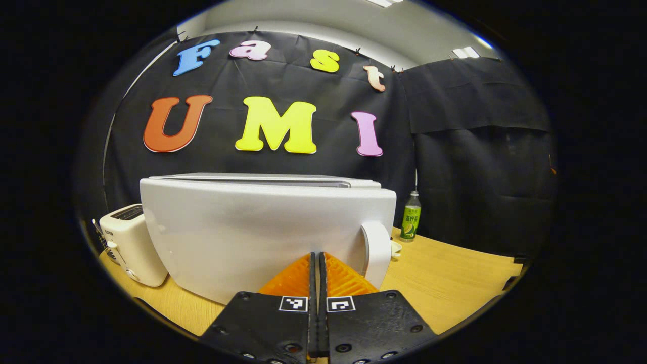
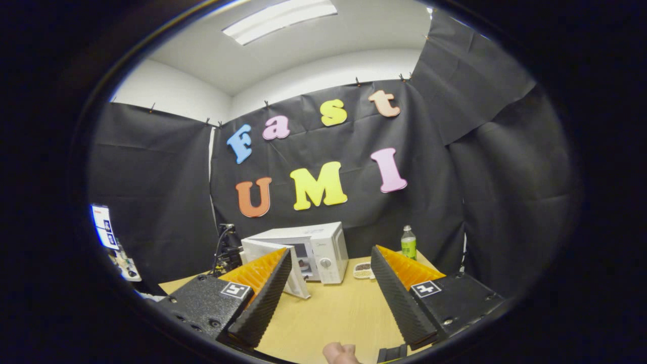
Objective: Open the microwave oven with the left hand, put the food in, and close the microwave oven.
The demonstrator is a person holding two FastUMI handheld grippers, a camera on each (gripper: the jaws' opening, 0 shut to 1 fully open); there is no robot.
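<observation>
Left gripper view: the left claw is at 6 o'clock, its fingers pressed together with nothing between them, tips just short of the white microwave door. The door's handle stands just beside the tips, at 3 o'clock of them. A white toaster sits at 9 o'clock on the wooden table; a green bottle stands farther back at 2 o'clock.

Right gripper view: the right claw is spread wide and empty above the table. A fingertip shows at 6 o'clock. Well beyond, at 12 o'clock, the microwave oven stands with its door swung open leftward; something dark sits inside the cavity, too small to identify. A small dish of food rests on the table just right of the oven, the green bottle behind it.
</observation>
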